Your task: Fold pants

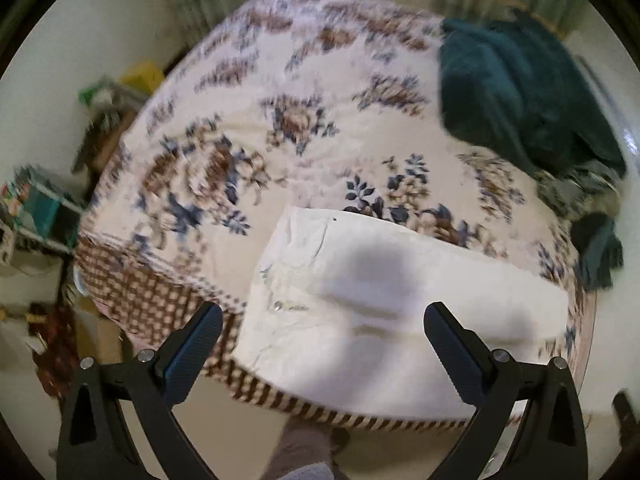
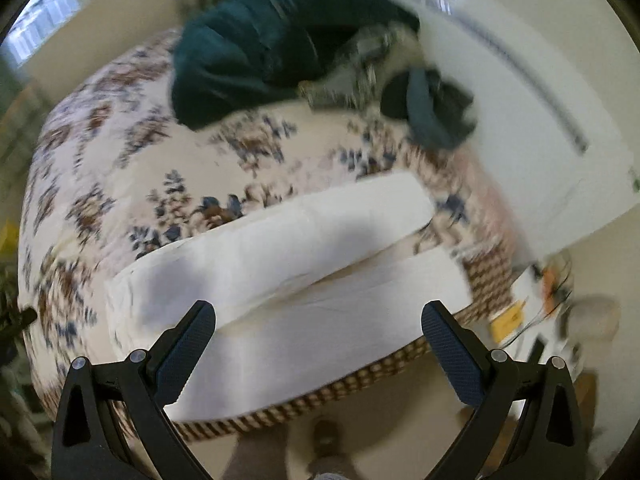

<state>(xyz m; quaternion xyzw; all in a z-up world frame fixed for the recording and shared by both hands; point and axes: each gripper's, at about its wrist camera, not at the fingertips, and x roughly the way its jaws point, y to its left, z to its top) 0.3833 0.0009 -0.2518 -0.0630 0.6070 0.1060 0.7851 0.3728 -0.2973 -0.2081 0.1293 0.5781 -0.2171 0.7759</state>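
White pants lie spread at the near edge of the floral bed | my left gripper and right gripper gape wide, empty | I'd pinch each hem squarely, lift evenly

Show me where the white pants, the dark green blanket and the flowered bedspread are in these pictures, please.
white pants (image 1: 400, 312): left wrist view, on the flat cloth below the waistband.
dark green blanket (image 2: 256, 52): right wrist view, middle of the bunched heap.
flowered bedspread (image 1: 296, 120): left wrist view, on a bare flower print mid-bed.
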